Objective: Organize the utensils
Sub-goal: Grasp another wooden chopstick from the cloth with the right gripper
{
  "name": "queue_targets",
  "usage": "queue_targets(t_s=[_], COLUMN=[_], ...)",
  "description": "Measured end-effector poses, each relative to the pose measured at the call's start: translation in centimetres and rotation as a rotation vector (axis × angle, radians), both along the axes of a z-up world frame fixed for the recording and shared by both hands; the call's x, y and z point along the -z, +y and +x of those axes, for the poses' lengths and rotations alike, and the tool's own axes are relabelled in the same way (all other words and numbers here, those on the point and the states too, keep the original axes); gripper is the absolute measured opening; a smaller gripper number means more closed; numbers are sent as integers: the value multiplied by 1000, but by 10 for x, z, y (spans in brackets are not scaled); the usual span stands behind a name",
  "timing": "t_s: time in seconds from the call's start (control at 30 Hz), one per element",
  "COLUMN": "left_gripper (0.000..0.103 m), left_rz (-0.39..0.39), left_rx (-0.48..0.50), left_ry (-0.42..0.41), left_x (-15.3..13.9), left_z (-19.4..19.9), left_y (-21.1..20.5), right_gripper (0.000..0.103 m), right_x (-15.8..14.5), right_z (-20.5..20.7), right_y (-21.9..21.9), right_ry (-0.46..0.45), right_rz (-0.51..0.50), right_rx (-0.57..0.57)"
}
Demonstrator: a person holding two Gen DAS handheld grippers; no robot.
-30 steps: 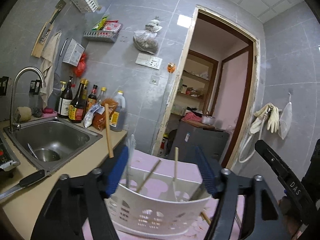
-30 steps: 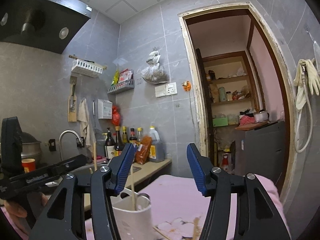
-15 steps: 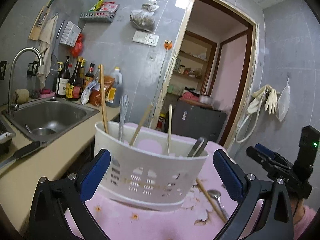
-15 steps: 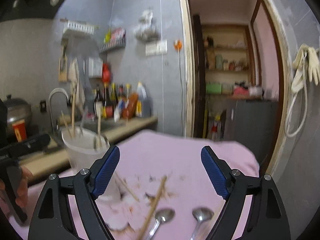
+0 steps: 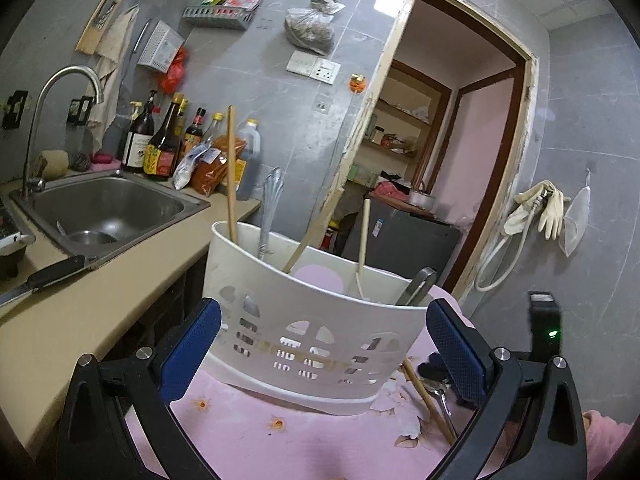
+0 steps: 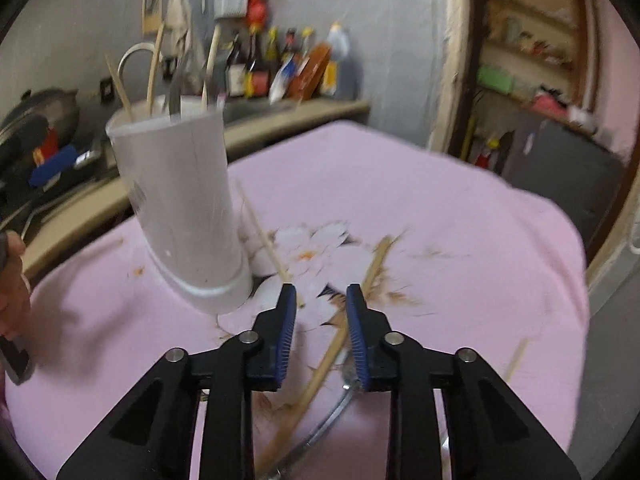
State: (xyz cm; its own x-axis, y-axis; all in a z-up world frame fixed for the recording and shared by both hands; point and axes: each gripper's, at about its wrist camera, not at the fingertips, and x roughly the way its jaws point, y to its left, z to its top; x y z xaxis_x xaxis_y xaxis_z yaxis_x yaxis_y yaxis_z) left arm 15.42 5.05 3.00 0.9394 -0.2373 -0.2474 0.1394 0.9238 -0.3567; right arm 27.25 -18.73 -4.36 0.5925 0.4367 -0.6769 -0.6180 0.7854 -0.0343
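Observation:
A white perforated utensil holder (image 5: 312,332) stands on the pink flowered cloth (image 5: 280,440), with wooden chopsticks (image 5: 231,172), a metal utensil (image 5: 270,208) and tongs (image 5: 418,284) sticking out of it. My left gripper (image 5: 320,348) is open, one finger on each side of the holder. In the right wrist view the holder (image 6: 180,204) is left of my right gripper (image 6: 321,300). The right gripper's jaws are narrowly open and low over a chopstick (image 6: 352,304) and a metal spoon handle (image 6: 332,412) lying on the cloth.
A counter (image 5: 80,304) with a steel sink (image 5: 100,212), a tap, sauce bottles (image 5: 160,144) and a knife (image 5: 44,276) runs along the left. A doorway (image 5: 452,160) opens behind the table. Another loose chopstick (image 6: 264,240) lies next to the holder.
My left gripper has opened wide and drawn back from the holder. My right gripper has dropped down to the cloth and narrowed its jaws over the loose chopstick and spoon.

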Motion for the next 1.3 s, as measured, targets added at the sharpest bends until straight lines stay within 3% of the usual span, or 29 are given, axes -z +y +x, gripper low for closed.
queue_targets(t_s=[0.27,0.33,0.47,0.57,0.7,0.8,0.9,1.0,1.3], left_gripper=[101,101,101,101,101,101,101,101,101], left_rz=[-17,-17,-22,-32,-43,-45,-39,-62,22], left_rx=[-6,-5,-5,-5,-8,-9,-14,-26,-122], left_ry=[18,18,24,34,39,29,8,-10,24], left_x=[1,1,2,2,2,0,-5,-12,-8], left_z=[1,1,1,2,2,-1,-5,-14,-38], left_y=[7,6,8,11,15,16,15,22,42], right_gripper=[18,8,4,3,3,3,8,22,21], right_x=[20,22,22,20,16,17,14,10,18], right_z=[26,28,25,13,-26,-65,-75,-68,0], right_y=[18,22,21,13,-12,-20,-17,-7,26], right_ry=[107,120,131,142,223,260,257,196,229], right_rz=[-59,-54,-45,-32,19,-7,-17,-49,-57], right_rx=[-66,-83,-84,-49,7,6,-1,26,55])
